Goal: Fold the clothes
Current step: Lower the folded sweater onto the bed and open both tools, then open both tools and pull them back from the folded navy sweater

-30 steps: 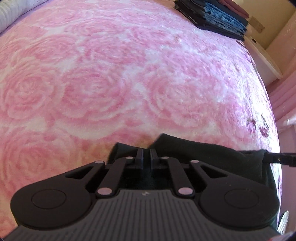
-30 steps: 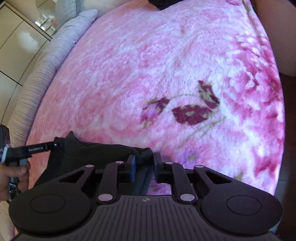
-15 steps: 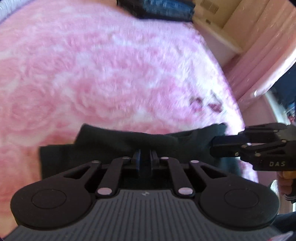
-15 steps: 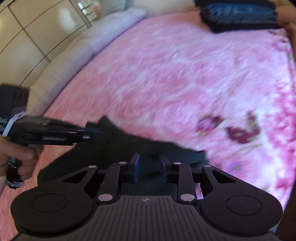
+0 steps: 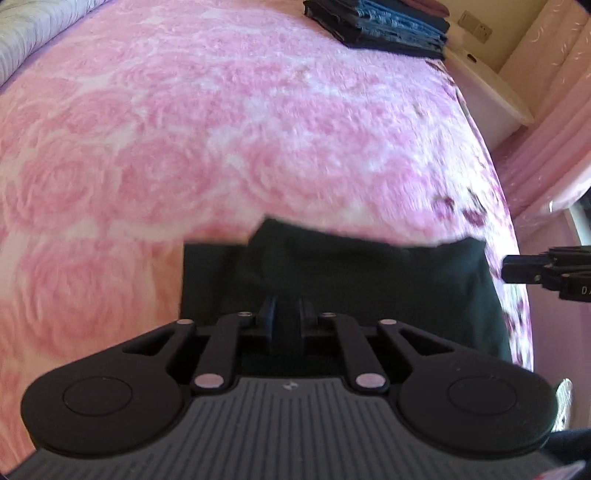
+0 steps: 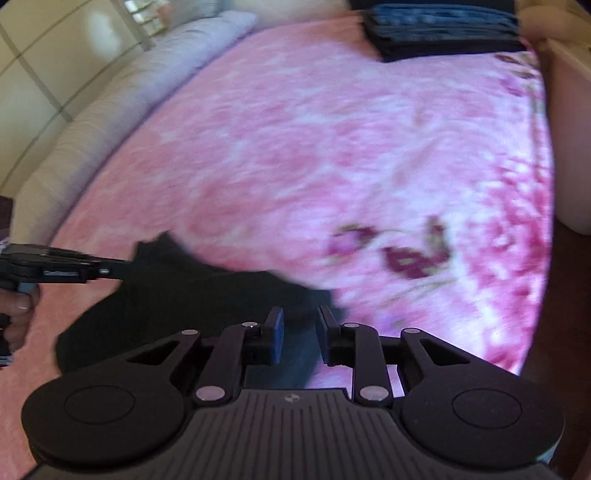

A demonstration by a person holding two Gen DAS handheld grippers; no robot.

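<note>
A dark garment (image 5: 351,280) lies folded in two layers on the pink rose-patterned blanket (image 5: 221,129), close in front of me. My left gripper (image 5: 288,317) hovers over its near part, fingers a little apart, with only dark cloth showing in the gap. In the right wrist view the same garment (image 6: 184,295) spreads to the left, and my right gripper (image 6: 299,328) stands open above its right end, holding nothing. The left gripper (image 6: 123,269) reaches in from the left to the garment's far corner. The right gripper (image 5: 508,266) sits just off the garment's right edge.
A stack of folded dark and blue clothes (image 5: 388,26) rests at the blanket's far end. A grey quilted bolster (image 6: 129,96) runs along the left side, with pale cabinets (image 6: 37,55) behind it. A white bedside table (image 5: 491,96) and pink curtain (image 5: 546,129) stand on the right. A hand (image 6: 18,299) holds the left gripper.
The garment was lifted and laid over itself, and it now lies flat. My right fingers opened and came off the cloth; my left fingers have parted slightly.
</note>
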